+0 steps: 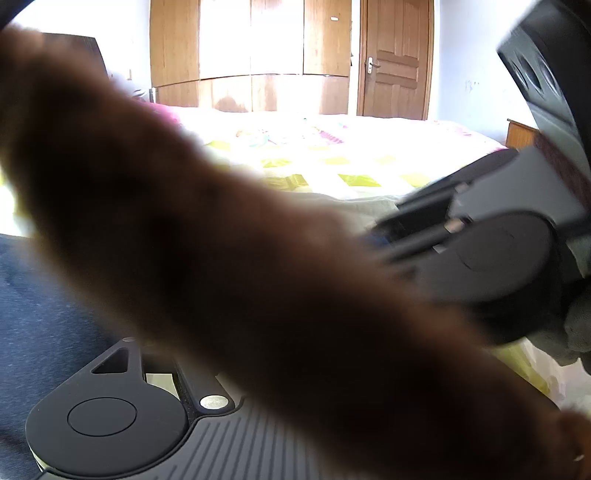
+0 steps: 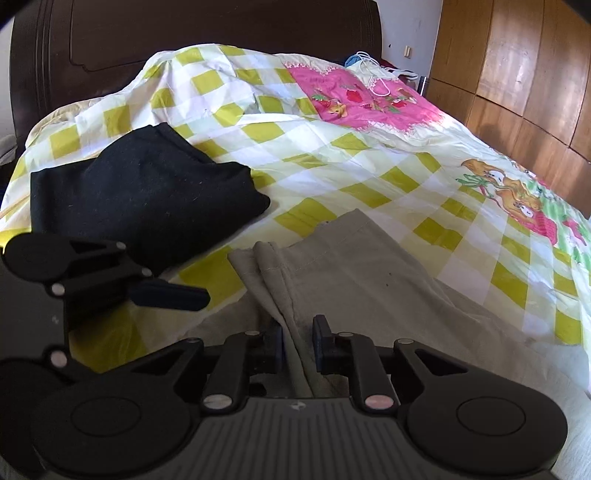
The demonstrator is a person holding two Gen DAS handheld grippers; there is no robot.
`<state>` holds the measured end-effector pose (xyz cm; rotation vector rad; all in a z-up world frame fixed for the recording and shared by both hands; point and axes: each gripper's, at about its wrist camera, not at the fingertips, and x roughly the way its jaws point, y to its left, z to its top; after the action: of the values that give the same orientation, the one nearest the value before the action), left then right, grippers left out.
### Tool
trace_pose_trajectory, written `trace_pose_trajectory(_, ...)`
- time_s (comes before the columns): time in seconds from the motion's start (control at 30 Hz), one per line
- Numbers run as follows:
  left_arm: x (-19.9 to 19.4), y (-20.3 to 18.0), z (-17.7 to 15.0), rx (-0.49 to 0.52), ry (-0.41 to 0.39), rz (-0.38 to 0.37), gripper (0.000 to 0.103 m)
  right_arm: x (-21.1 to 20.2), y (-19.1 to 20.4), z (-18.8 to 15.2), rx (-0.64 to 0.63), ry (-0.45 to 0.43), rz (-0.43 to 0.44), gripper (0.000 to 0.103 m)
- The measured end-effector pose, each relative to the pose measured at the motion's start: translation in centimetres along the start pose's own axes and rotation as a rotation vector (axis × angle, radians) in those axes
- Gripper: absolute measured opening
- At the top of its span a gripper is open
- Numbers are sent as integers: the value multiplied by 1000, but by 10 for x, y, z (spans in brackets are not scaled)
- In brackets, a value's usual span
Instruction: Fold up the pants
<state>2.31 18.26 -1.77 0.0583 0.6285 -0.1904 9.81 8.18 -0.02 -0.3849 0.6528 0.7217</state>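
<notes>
Beige pants (image 2: 351, 266) lie flat on the bed, their stacked leg hems toward the black garment. My right gripper (image 2: 297, 343) stands over the near part of them, open by a narrow gap, with a fold of the beige cloth running between its pads. In the right wrist view my left gripper (image 2: 201, 315) comes in from the left, turned on its side. One of its fingers (image 2: 173, 294) hovers above the bedspread with bare bedding under it, and its other finger is hidden. A person's blurred forearm (image 1: 221, 258) covers most of the left wrist view. The right gripper (image 1: 380, 236) shows beyond it.
A folded black garment (image 2: 140, 192) lies left of the pants on the yellow-checked bedspread (image 2: 332, 155). A dark headboard (image 2: 221, 29) stands behind and a wooden wardrobe (image 2: 517, 74) on the right. A door (image 1: 395, 62) shows past the bed. Dark blue cloth (image 1: 44, 314) fills the lower left.
</notes>
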Motion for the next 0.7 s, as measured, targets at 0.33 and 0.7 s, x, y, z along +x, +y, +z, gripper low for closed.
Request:
trace_pose_trajectory(0.33,-28,-17,16,100,-46,5,71,-72,-51,-40,184,-6,-44,37)
trace_pose_trajectory(0.7,32,-62,47,140,-61,-49,72,-139,-183,-117,572,42,-356,47)
